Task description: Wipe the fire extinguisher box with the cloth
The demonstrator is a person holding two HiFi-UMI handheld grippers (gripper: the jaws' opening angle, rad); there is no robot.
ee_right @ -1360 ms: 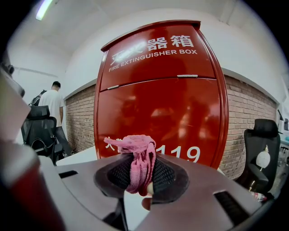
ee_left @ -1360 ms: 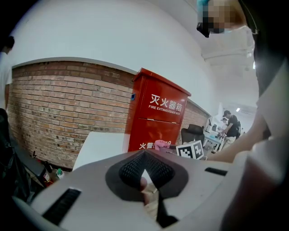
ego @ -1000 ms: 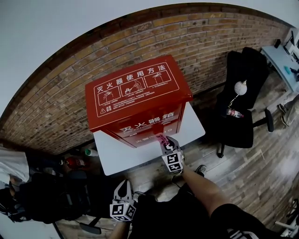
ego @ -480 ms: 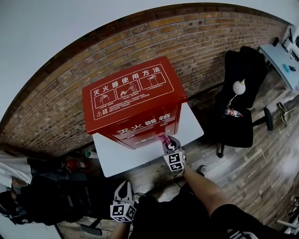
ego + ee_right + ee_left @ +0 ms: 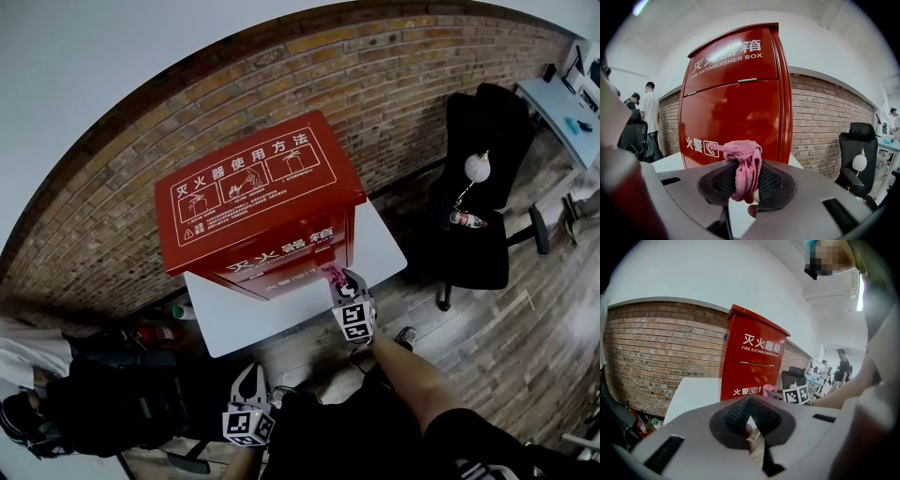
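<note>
Right gripper (image 5: pixel 341 282) nudged right, jaws clamping cloth (image 5: pixel 746 165); left gripper (image 5: pixel 248 373) jaws together; box (image 5: pixel 251 192) on white table (image 5: pixel 242 317), brick wall (image 5: pixel 398 98).

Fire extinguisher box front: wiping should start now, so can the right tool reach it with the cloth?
Probably yes: the right tool, shut on the pink cloth, is close to the lower front of the red box, with nothing between them.

The tall red metal fire extinguisher box (image 5: pixel 258 202) blocked the way ahead. The bare white tabletop (image 5: pixel 234 314) lay open before it, with the brick wall (image 5: pixel 112 216) close behind.
</note>
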